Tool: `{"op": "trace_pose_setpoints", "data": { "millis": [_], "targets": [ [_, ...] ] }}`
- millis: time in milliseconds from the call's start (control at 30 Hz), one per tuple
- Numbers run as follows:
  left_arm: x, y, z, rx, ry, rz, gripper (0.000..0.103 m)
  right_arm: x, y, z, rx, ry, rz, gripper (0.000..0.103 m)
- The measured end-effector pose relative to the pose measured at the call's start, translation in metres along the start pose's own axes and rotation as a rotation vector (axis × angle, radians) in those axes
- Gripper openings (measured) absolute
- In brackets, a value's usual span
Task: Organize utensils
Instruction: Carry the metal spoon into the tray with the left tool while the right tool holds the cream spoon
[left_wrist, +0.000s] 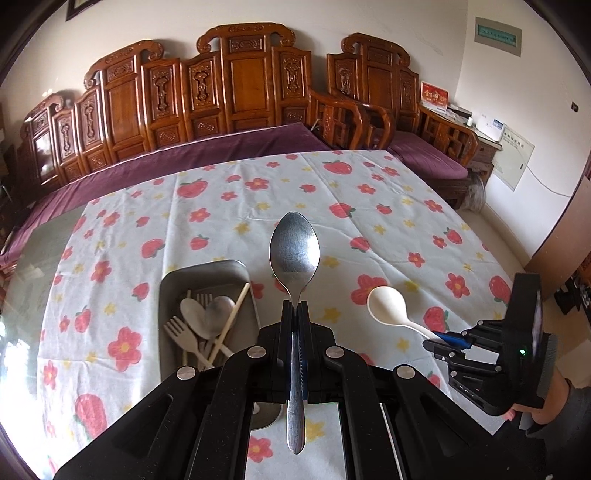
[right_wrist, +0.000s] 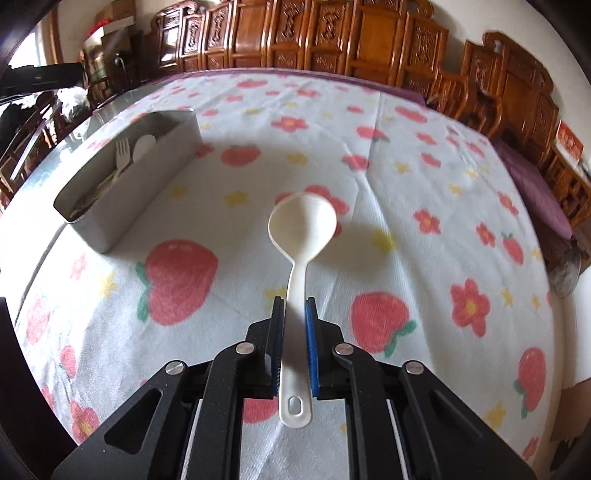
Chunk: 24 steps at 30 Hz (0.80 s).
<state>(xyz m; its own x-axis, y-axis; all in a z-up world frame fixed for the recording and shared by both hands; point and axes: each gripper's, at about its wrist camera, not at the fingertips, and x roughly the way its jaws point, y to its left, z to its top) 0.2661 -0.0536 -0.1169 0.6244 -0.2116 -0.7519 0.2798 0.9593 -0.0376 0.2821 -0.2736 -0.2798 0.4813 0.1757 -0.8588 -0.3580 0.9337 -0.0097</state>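
Left gripper (left_wrist: 295, 308) clamping metal spoon (left_wrist: 294, 251), right gripper (right_wrist: 294, 306) clamping white spoon (right_wrist: 303, 225)

Glossy metal spoon (left_wrist: 294, 251); matt plastic spoon (right_wrist: 303, 221); printed cloth (right_wrist: 229, 229).

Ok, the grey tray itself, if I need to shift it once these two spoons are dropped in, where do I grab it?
Grip the tray by a long side wall's top rim, coming from above with one finger inside and one outside. The walls are thin, upright and straight, so they fit between the jaws. The wall facing the right gripper looks clearest; inside, the forks and chopsticks lean across, so choose a bare stretch of rim.
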Motion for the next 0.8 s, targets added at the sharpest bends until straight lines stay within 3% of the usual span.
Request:
{"op": "trace_pose_setpoints", "data": {
  "millis": [133, 567, 633, 667, 800],
  "targets": [
    [-0.008, 0.006, -0.001, -0.005, -0.013, 0.001, 0.002, 0.018, -0.002, -0.006, 0.011, 0.056, -0.006, 0.012],
    [-0.021, 0.018, -0.003, -0.012, -0.033, -0.001, 0.002, 0.026, -0.008, 0.011, 0.060, 0.053, -0.012, 0.018],
    [-0.022, 0.021, -0.004, -0.013, -0.033, 0.001, 0.002, 0.029, -0.009, 0.016, 0.063, 0.056, -0.015, 0.017],
    [-0.023, 0.023, -0.005, -0.014, -0.033, 0.000, 0.002, 0.030, -0.009, 0.017, 0.063, 0.059, -0.013, 0.012],
    [-0.023, 0.031, -0.007, -0.018, -0.031, 0.009, 0.002, 0.029, -0.007, 0.023, 0.052, 0.053, -0.015, 0.011]
  ]
}}
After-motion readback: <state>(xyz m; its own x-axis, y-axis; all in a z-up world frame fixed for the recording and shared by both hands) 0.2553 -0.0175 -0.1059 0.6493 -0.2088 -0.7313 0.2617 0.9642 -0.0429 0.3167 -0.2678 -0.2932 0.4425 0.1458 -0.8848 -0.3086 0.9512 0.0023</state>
